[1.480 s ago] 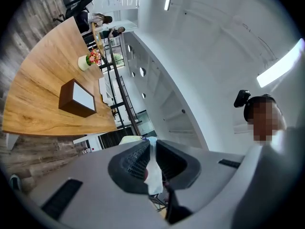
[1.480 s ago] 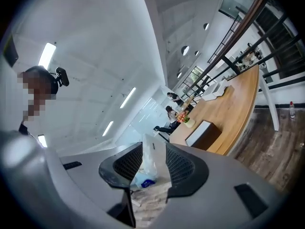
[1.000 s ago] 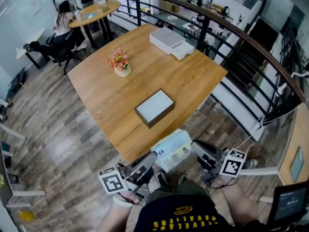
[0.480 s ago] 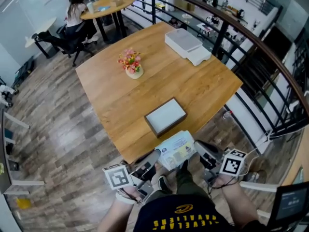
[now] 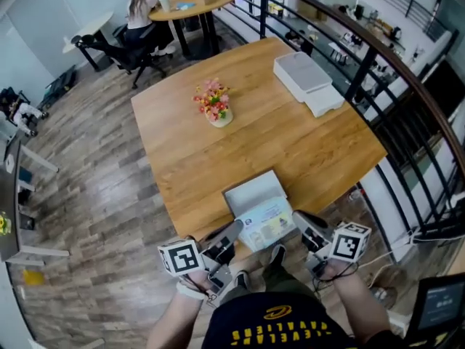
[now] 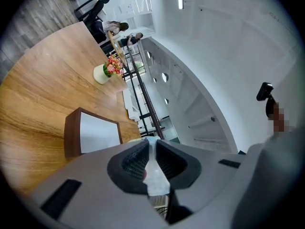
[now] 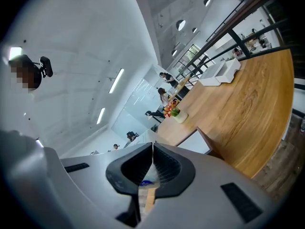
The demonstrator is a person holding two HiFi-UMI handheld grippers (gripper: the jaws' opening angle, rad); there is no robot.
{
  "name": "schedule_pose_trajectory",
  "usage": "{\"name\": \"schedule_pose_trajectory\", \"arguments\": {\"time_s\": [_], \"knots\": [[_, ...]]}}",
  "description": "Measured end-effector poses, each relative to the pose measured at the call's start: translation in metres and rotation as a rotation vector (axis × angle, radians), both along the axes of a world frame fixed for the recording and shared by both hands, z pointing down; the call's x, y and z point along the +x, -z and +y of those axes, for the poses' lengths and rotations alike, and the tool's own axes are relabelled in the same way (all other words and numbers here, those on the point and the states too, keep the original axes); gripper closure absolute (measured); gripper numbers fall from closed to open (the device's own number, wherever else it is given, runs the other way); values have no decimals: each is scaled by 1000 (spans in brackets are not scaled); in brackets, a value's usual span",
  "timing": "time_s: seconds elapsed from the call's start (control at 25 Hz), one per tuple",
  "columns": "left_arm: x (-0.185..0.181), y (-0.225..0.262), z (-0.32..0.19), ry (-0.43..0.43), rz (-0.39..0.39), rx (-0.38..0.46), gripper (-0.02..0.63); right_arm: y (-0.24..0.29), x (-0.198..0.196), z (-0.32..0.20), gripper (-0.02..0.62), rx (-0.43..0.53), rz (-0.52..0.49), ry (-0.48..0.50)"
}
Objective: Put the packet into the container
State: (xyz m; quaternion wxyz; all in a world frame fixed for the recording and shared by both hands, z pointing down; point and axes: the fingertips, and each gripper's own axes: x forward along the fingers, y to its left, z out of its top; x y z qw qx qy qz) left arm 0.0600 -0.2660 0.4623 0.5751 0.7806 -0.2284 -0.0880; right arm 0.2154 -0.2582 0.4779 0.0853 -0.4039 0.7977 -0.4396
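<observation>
**Packet gripped at both ends, container straight ahead**

Head view: shows the packet (image 5: 267,222) slung between the left tongs (image 5: 232,229) and the right tongs (image 5: 299,219), long axis running from one to the other, at the near edge of the tabletop (image 5: 290,137). Places the container (image 5: 245,192) just beyond, with the packet's far edge overlapping its near side; neither hand nearer.

Left gripper view: shows the left tongs (image 6: 151,144) nearly closed, pinching a thin edge of the packet (image 6: 155,176); container (image 6: 97,133) ahead and leftward.

Right gripper view: shows the right tongs (image 7: 152,148) clamped tight on the packet (image 7: 147,176); container (image 7: 194,141) ahead and rightward. Probably calls for a short, level carry forward.
</observation>
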Motion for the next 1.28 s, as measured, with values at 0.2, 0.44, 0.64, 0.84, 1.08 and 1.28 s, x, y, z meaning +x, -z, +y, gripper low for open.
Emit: {"name": "schedule_pose_trajectory", "arguments": {"time_s": [0.2,0.44,0.64,0.84,1.08,1.28], "knots": [[12,-13,-28,57,-48,-11,563,-8,9,-37,577,-8,-16,52],[14,-31,-50,139,-93,-51,563,-17,5,-71,578,-18,-60,119],[9,-43,-62,165,-109,-71,563,-34,2,-84,579,-65,-42,128],[-1,-60,-78,162,-125,-88,563,-55,-6,-95,580,-115,-21,116],[-4,-80,-96,139,-130,-114,563,-73,-9,-106,580,-151,12,89],[-2,-98,-105,116,-141,-139,563,-89,-8,-110,580,-189,25,68]]}}
